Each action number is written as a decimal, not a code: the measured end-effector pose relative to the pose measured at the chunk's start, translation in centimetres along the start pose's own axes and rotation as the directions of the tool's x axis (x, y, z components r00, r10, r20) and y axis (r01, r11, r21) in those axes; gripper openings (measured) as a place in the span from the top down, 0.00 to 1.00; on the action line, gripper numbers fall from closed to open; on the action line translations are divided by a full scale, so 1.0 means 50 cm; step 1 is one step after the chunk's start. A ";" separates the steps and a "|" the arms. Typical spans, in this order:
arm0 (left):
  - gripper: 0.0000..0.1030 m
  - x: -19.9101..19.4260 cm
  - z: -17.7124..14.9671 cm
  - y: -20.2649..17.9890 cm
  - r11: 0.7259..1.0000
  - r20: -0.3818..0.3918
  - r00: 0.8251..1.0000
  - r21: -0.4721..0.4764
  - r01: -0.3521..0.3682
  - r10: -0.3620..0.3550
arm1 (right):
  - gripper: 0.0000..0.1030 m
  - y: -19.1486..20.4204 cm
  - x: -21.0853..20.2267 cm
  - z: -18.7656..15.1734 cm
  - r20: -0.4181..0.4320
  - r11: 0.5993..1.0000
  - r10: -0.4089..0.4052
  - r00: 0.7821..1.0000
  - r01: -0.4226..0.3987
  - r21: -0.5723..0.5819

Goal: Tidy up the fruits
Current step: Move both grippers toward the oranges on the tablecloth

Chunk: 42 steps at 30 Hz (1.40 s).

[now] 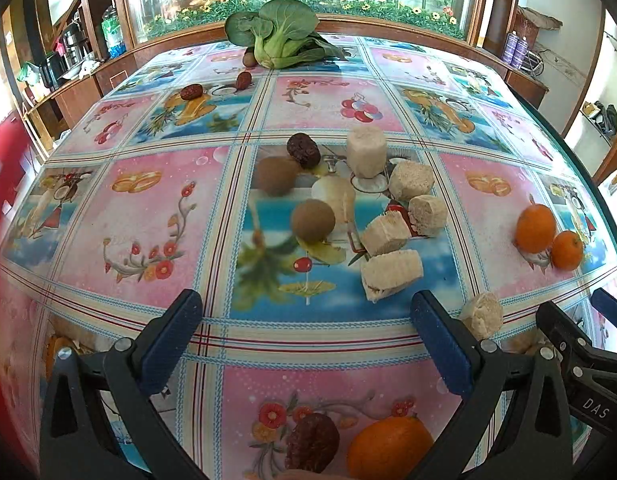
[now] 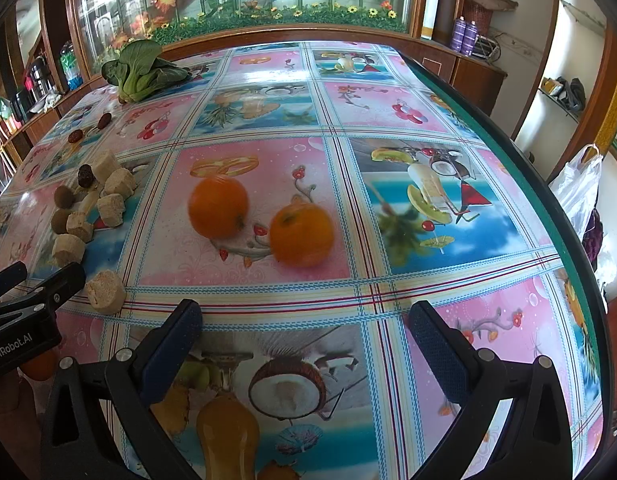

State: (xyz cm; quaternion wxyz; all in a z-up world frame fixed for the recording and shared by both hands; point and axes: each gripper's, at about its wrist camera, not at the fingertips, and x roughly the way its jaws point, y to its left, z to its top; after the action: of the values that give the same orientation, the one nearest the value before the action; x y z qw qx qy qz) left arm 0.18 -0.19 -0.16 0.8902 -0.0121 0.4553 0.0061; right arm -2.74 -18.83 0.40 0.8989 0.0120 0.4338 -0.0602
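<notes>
I've got the table (image 1: 316,344) filling both views, covered in a glossy fruit-print cloth. At its far edge lies a bok choy (image 1: 282,34), with a small brown fruit just beside its base on the left.

Left gripper (image 1: 306,340) hangs low over the near side of the table, jaws spread wide, nothing between them. Right gripper (image 2: 304,344) is the same: jaws wide apart, empty, above the cloth. In the left wrist view its black body shows at the lower right edge.

Fruit positions, as I read them:
- Two oranges (image 2: 260,220) sit near each other on a pink panel ahead of the right gripper, slightly blurred.
- A third orange (image 1: 388,448) sits under the left gripper at the bottom of that view, with a dark red date (image 1: 312,442) just left of it.
- Pale cut sugarcane chunks (image 1: 392,216) cluster mid-table ahead of the left gripper; one stray chunk (image 1: 482,314) lies just right of its right finger.
- Two brown kiwis (image 1: 296,200) sit left of the cluster, with a dark date touching the farther one.
- Two more dates (image 1: 216,86) lie apart, toward the bok choy.
</notes>
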 end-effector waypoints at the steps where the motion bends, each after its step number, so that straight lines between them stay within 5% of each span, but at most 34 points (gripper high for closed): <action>1: 0.00 0.000 0.000 0.000 1.000 0.000 1.000 0.000 0.000 0.000 | 0.00 0.000 0.000 0.000 0.000 1.000 0.000 1.000 0.000 0.000; 30: 0.00 -0.003 -0.001 0.003 1.000 -0.001 1.000 0.000 0.000 0.000 | 0.00 -0.001 0.001 0.001 -0.003 1.000 0.004 1.000 -0.004 -0.001; 35: 0.00 -0.026 -0.016 0.020 1.000 -0.049 0.998 0.000 0.030 -0.030 | 0.00 -0.001 0.001 0.001 -0.003 1.000 0.004 1.000 -0.004 -0.001; 42: 0.00 -0.170 -0.095 0.066 0.999 0.146 0.989 -0.047 -0.009 0.015 | 0.00 -0.003 0.003 0.002 -0.003 1.000 0.008 1.000 -0.008 0.001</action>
State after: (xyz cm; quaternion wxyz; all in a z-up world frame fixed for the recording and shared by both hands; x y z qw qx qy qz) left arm -8.71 2.95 3.89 0.9207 -0.0295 0.3886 0.0228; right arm -2.57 -18.98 0.36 0.8985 0.0143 0.4350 -0.0570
